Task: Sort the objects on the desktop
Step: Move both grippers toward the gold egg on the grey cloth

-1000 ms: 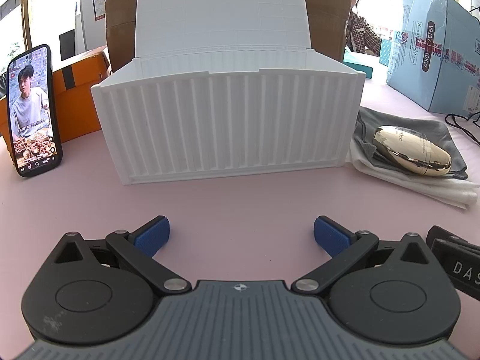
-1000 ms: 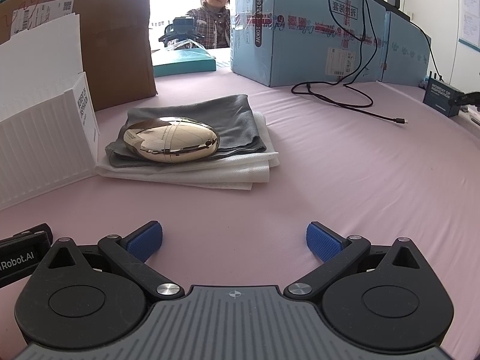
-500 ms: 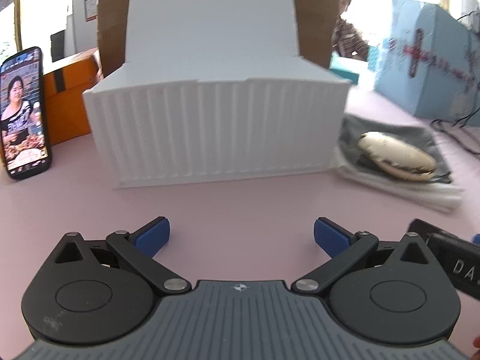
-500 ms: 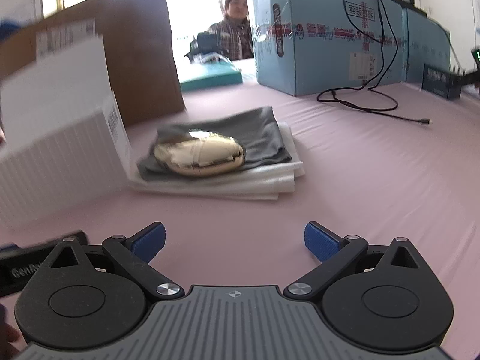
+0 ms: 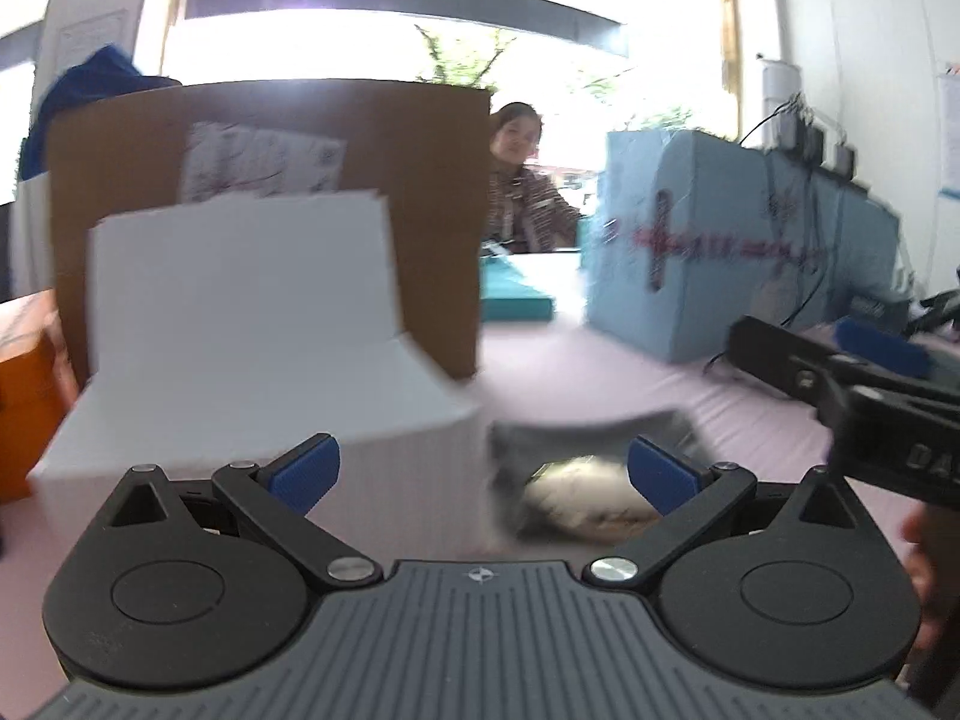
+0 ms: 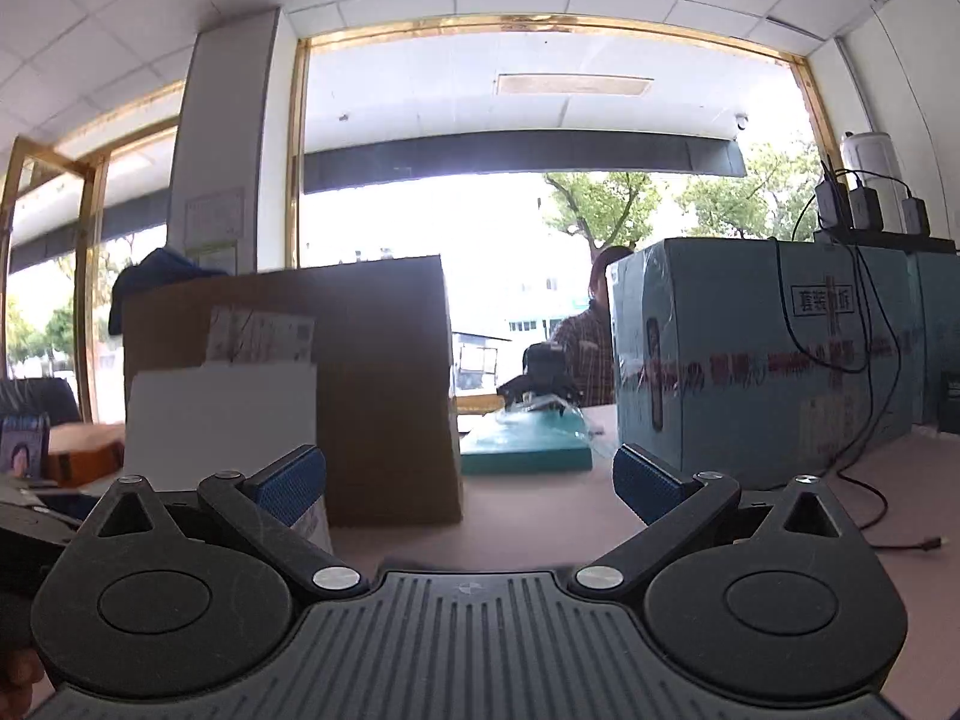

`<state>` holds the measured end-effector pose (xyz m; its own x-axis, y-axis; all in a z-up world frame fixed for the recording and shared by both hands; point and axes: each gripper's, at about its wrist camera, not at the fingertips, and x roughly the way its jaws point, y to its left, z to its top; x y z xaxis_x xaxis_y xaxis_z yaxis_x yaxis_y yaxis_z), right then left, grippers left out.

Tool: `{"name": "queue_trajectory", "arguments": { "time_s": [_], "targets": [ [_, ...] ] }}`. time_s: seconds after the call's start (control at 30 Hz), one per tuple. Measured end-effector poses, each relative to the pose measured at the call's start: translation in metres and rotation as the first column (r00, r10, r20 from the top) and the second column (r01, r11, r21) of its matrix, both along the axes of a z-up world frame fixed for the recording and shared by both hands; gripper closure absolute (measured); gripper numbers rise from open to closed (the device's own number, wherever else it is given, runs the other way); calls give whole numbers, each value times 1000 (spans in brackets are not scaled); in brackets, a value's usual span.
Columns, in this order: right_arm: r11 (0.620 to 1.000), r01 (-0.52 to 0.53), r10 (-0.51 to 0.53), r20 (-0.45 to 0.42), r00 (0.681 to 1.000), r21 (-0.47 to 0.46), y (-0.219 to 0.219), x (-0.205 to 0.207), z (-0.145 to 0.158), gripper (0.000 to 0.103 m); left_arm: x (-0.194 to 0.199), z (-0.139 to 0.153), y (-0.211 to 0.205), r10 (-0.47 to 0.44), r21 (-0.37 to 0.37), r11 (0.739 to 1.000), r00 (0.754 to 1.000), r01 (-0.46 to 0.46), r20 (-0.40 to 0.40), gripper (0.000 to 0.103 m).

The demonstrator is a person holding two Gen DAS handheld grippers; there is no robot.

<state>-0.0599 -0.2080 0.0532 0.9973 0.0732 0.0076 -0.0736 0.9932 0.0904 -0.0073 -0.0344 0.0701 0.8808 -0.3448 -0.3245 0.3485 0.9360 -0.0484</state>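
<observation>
Sorting not begun: left gripper (image 5: 483, 474) and right gripper (image 6: 468, 483) gape wide and empty, gold oval case (image 5: 585, 504) on grey cloth (image 5: 594, 435) at lower centre, beside white box (image 5: 252, 348).

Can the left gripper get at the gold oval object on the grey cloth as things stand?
Probably yes. The left gripper is open, and the gold oval object lies just ahead between its fingers on the grey cloth, nothing between. The white box stands beside it; blur hides the clearance.

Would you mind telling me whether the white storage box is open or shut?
Open: the white box's lid stands raised behind it. Whether anything lies inside, the pictures do not show.
</observation>
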Motion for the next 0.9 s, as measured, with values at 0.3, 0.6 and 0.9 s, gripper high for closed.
{"name": "queue_trajectory", "arguments": {
  "time_s": [0.3, 0.6, 0.9],
  "targets": [
    [983, -77, 70, 46, 996, 166, -80, 38, 12, 0, 46, 47, -55, -6, 16, 1000, 998, 7, -55, 0],
    [989, -142, 139, -64, 988, -47, -77, 47, 0, 0, 85, 66, -70, -73, -84, 995, 987, 62, -142, 0],
    [946, -216, 194, -114, 974, -242, -38, 43, -21, 0, 98, 30, -66, -173, -110, 983, 940, 147, -294, 0]
  ]
}}
